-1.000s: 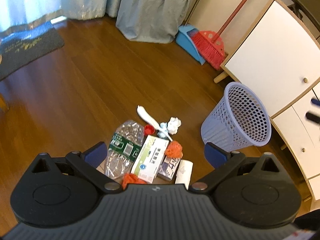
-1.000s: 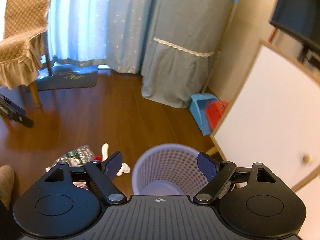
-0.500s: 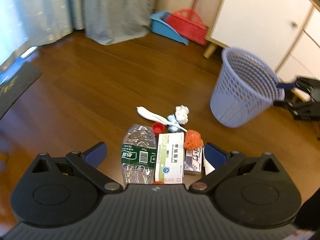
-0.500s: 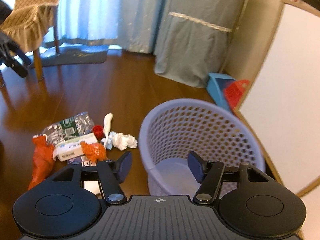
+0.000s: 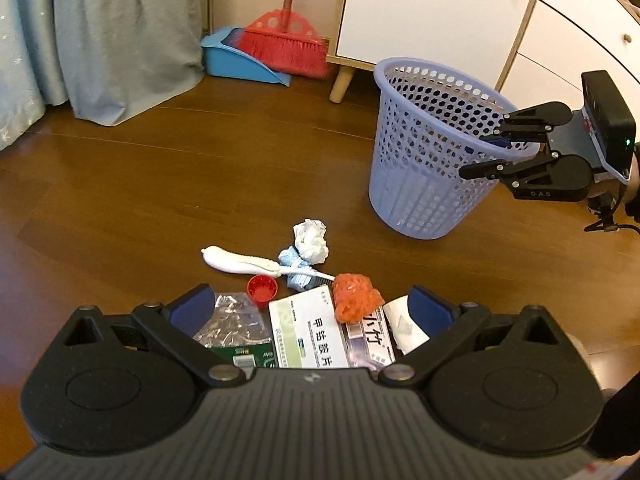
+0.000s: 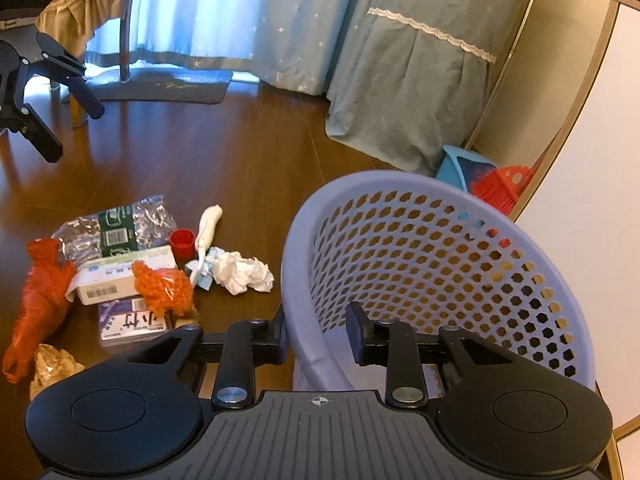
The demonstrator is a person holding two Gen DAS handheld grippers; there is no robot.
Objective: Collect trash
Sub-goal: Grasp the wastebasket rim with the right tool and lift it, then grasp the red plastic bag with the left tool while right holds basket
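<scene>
A trash pile lies on the wooden floor: a crushed bottle [image 5: 232, 328], a white box [image 5: 306, 328], an orange net ball [image 5: 356, 298], a red cap [image 5: 262, 290], a white brush [image 5: 236, 262] and crumpled tissue [image 5: 310, 238]. My left gripper [image 5: 310, 312] hangs open just above the pile's near side, holding nothing. A lilac mesh basket [image 5: 420, 184] stands upright to the right. My right gripper [image 6: 318, 334] straddles its near rim [image 6: 314, 354], one finger outside and one inside, narrowed onto it. A red plastic bag [image 6: 40, 292] lies at the pile's left.
A red broom [image 5: 288, 48] and blue dustpan [image 5: 236, 62] lean by the white cabinet [image 5: 432, 12] behind the basket. Grey-blue curtains [image 6: 400, 80] hang at the back. A covered chair [image 6: 88, 8] and a dark mat [image 6: 168, 84] are further left.
My right gripper came down over the basket's rim and its fingers narrowed around it. My left gripper swung low over the trash pile and stayed open.
</scene>
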